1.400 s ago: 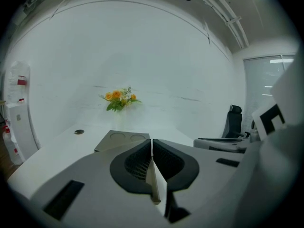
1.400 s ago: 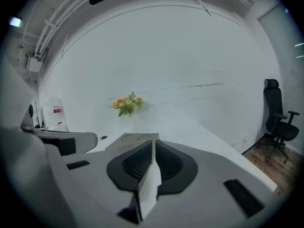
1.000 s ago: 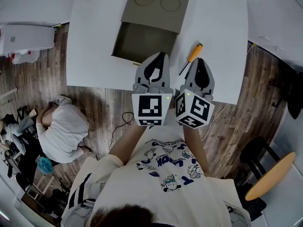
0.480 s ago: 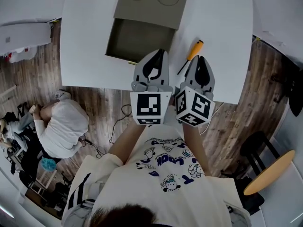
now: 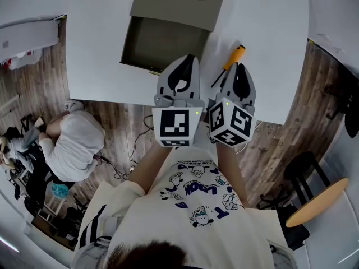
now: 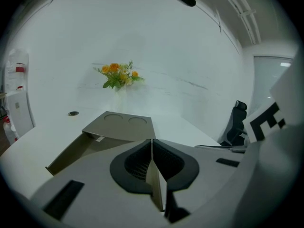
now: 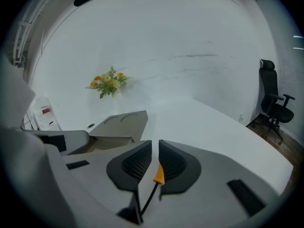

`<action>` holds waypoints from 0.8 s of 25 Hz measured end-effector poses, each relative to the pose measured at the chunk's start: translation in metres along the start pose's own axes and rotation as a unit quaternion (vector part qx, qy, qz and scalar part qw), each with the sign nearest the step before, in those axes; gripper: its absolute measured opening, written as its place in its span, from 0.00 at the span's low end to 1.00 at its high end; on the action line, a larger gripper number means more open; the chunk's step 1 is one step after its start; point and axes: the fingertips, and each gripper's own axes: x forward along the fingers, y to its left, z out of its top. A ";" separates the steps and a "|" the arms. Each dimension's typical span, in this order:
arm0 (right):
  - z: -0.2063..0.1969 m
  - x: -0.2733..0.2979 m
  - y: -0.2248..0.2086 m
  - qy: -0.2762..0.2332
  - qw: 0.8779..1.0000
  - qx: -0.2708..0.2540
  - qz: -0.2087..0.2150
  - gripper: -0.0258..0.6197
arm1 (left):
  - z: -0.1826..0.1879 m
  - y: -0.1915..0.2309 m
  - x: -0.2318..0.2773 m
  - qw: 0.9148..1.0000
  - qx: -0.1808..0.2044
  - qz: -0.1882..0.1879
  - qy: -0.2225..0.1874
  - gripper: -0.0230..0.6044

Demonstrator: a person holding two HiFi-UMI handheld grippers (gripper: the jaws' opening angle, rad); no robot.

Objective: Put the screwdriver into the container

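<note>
Right, the screwdriver (image 5: 229, 65) lies on the white worktop (image 5: 269, 32), its orange handle pointing away from the person, just right of the open container (image 5: 162, 43), whose lid is folded back. The right gripper (image 5: 240, 74) hovers just beside it, jaws all but together and holding nothing; its own view shows the tool through the slit between them. The left gripper (image 5: 188, 66) is alongside, jaws together and empty, near the container's front edge.
</note>
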 end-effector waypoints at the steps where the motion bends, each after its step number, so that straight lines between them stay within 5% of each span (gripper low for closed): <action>1: -0.002 0.002 0.000 0.003 1.000 0.001 -0.001 0.10 | -0.001 0.001 0.002 1.000 -0.001 0.001 0.001 0.07; 20: -0.027 0.017 -0.003 0.039 0.999 0.016 -0.023 0.20 | -0.016 0.014 0.007 0.999 -0.019 0.010 0.024 0.07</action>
